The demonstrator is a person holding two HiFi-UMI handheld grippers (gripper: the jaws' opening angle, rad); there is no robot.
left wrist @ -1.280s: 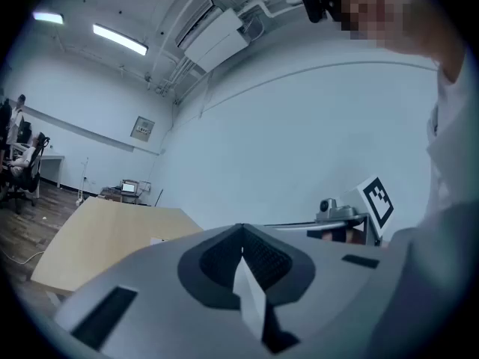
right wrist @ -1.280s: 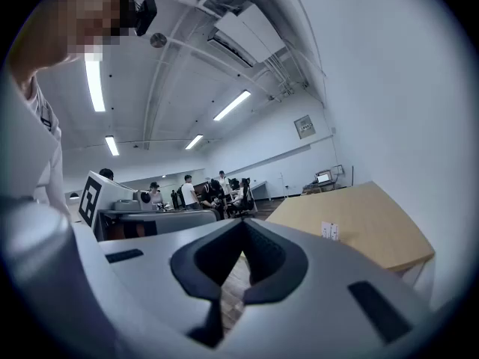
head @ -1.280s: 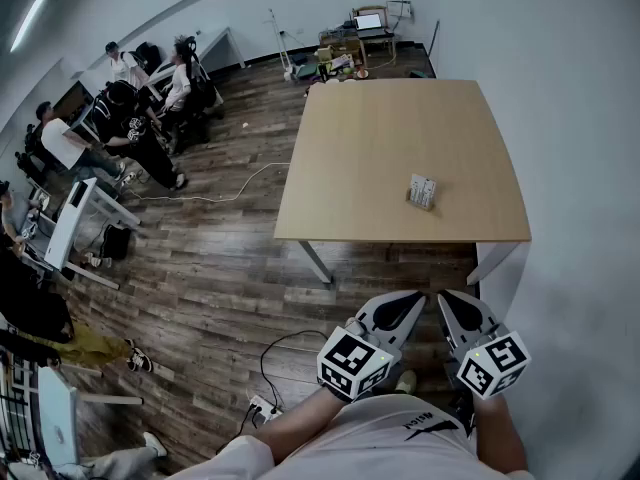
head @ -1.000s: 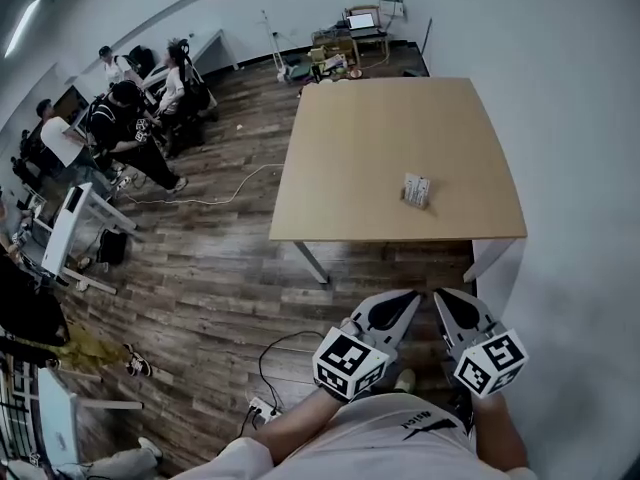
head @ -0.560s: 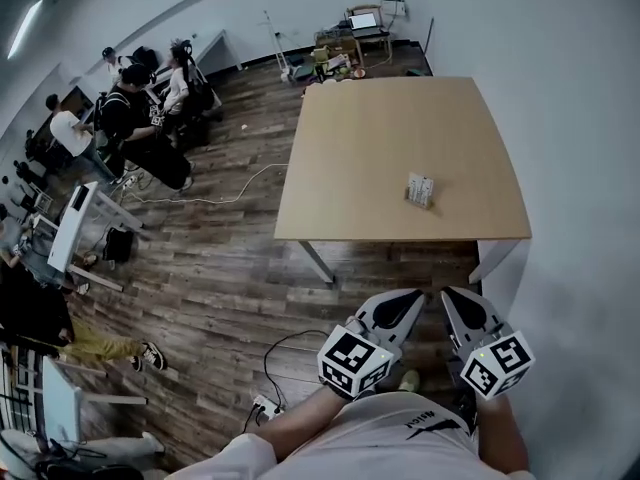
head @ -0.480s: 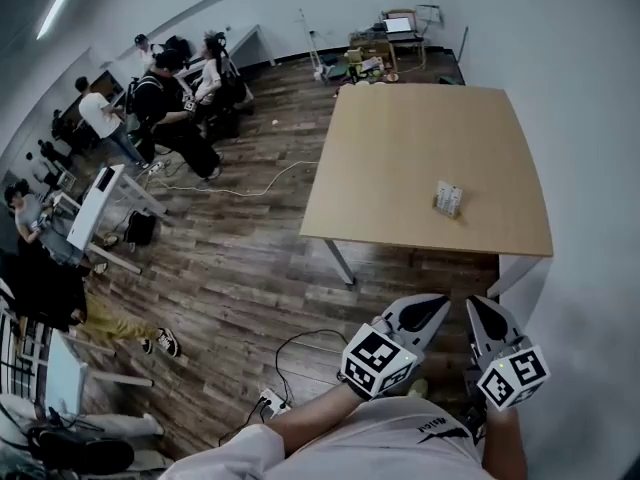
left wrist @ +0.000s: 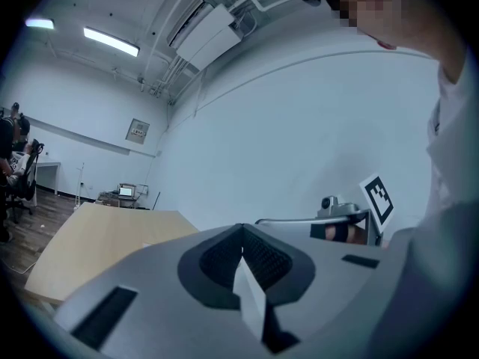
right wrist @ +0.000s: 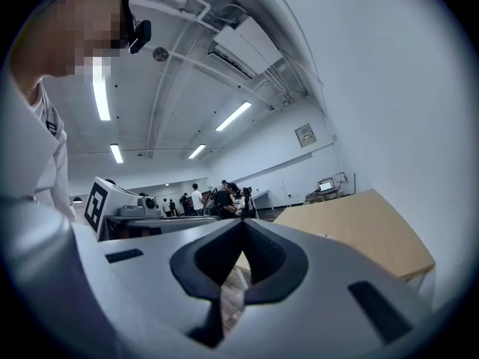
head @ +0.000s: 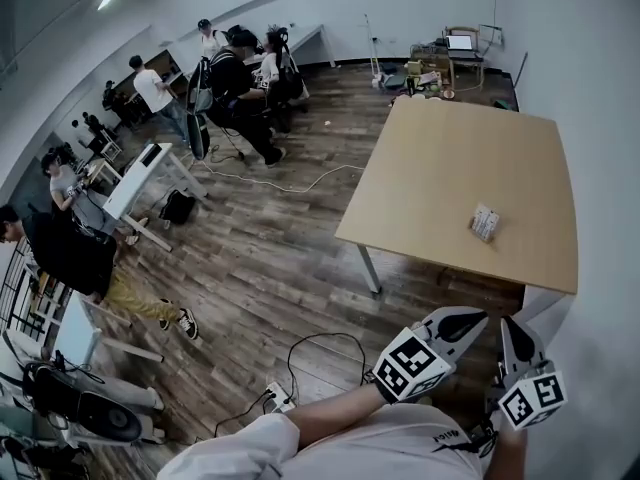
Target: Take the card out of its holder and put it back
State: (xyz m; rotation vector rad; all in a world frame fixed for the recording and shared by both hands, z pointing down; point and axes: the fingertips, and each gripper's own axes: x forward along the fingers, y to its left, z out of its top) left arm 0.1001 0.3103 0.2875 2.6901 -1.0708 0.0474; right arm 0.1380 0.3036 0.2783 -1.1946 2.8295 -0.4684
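I stand well back from the table (head: pixel 450 168), with bare floor and a loose cable (head: pixel 312 340) between us, so the task is not yet begun. Both tongs hang low by my body: the left gripper (head: pixel 468 317) has its jaws pressed together on nothing, and so does the right gripper (head: pixel 511 329). The holder (head: pixel 485 222), card inside, sits near the table's near edge, toward the right corner. It looks light, so I judge a clumsy one-sided nudge could slide it off that edge.
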